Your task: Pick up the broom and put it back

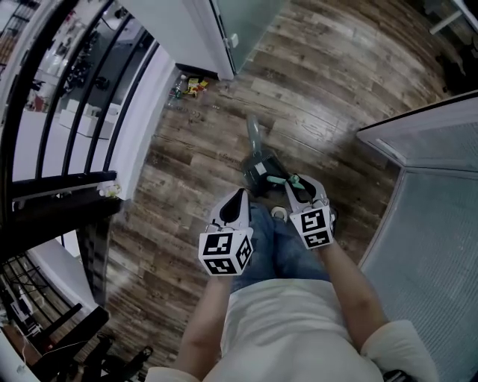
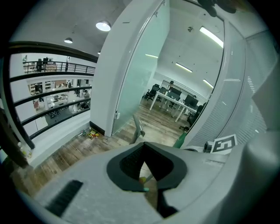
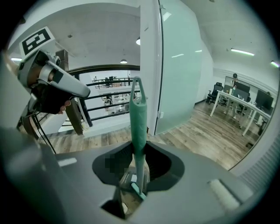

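Right under the camera, a white shirt [image 1: 287, 328] and jeans [image 1: 280, 250], and out in front of them both tools are poised over the wooden floor [image 1: 187, 157]. Look at the right tongs [image 3: 136, 173]: they're clamped on the broom [image 3: 139, 127], its green handle rising straight up through the gap between the two pads. From the head view that green handle [image 1: 278, 180] shows just on the near side of the dark dustpan [image 1: 261, 166], touching or all but touching it; the bristle end I can't make out. The left tongs [image 2: 144, 164] have their tips drawn together with nothing between them, and they hang to the near left of the dustpan, apart from it. The dustpan's grey handle points away toward the glass door [image 1: 246, 22], and the black railing [image 1: 82, 89] runs well off to the dustpan's left.
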The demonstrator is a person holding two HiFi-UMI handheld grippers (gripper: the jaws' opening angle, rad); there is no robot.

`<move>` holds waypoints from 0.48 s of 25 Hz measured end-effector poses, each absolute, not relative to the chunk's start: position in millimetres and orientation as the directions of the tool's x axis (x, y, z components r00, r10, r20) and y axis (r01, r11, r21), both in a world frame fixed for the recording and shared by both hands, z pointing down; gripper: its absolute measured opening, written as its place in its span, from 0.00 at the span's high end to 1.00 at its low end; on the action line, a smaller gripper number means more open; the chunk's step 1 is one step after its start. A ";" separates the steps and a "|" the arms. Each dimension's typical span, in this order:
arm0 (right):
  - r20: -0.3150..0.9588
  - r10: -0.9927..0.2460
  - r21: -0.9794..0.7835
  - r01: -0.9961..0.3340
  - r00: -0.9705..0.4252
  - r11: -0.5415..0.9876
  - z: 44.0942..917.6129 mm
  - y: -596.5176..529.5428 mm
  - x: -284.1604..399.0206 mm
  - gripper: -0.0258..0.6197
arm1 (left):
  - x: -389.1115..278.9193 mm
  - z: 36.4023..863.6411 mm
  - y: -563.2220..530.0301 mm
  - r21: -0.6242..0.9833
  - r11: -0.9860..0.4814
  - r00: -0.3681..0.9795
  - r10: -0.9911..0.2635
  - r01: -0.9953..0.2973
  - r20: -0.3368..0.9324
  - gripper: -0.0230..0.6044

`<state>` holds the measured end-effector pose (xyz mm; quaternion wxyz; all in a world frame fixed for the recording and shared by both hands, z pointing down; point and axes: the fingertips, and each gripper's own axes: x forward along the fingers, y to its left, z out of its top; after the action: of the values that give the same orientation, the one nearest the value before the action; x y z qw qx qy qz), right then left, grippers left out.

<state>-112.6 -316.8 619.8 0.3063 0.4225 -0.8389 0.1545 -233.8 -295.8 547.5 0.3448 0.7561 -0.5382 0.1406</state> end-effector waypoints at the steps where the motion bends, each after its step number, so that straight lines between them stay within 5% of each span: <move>1: 0.644 -0.617 -0.001 -0.808 -0.451 0.589 618.7 -315.2 -109.1 0.80 | -232.5 545.9 -295.0 0.369 -0.184 0.381 -0.718 -0.911 0.582 0.95; 12: 0.634 -0.646 -0.007 -0.838 -0.426 0.545 600.2 -299.8 -82.0 0.81 | -221.8 528.0 -284.8 0.358 -0.197 0.380 -0.731 -0.913 0.567 0.95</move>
<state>-82.0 -299.8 600.2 0.2941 0.4479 -0.8283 0.1635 -221.8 -284.8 528.0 0.3322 0.7613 -0.5396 0.1371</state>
